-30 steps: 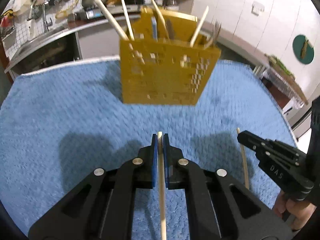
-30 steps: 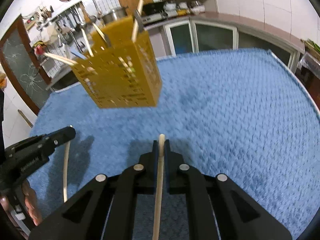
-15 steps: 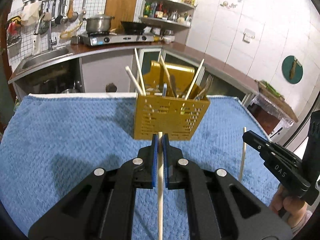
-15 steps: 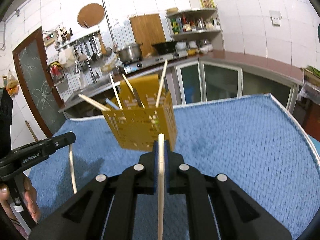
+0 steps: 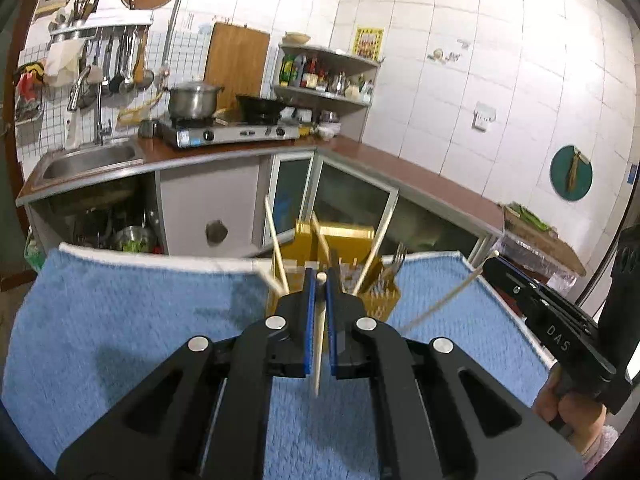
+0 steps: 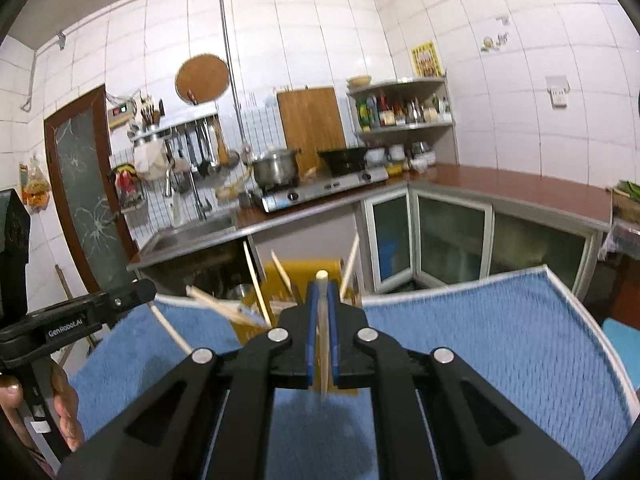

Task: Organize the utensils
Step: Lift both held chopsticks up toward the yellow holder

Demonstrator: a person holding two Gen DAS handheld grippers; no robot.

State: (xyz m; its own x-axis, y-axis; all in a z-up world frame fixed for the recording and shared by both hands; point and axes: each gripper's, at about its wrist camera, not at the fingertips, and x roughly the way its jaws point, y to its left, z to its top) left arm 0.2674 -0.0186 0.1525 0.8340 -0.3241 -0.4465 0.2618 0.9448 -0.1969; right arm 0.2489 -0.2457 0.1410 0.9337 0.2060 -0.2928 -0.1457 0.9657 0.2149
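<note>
My left gripper (image 5: 319, 280) is shut on a pale wooden chopstick (image 5: 319, 336) that runs back between its blue pads. My right gripper (image 6: 322, 286) is shut on a second chopstick (image 6: 323, 344). Both are lifted above the blue towel (image 5: 120, 320). Just beyond the fingertips stands the yellow perforated utensil holder (image 5: 352, 240), with several chopsticks and a fork (image 5: 394, 260) sticking out of it. In the right wrist view the holder (image 6: 304, 276) sits partly hidden behind my fingers. The right gripper (image 5: 490, 262) shows at the right of the left wrist view, its chopstick (image 5: 448, 296) slanting down.
The blue towel (image 6: 500, 340) covers the table, whose far edge lies just behind the holder. Beyond it runs a kitchen counter with a sink (image 5: 88, 160), a gas stove (image 5: 232, 132) and a pot (image 5: 192, 100). A hand (image 6: 64, 416) holds the left gripper.
Both grippers have risen and tilted up with their chopsticks, so the holder has dropped low in both views and the kitchen wall fills the upper part.
</note>
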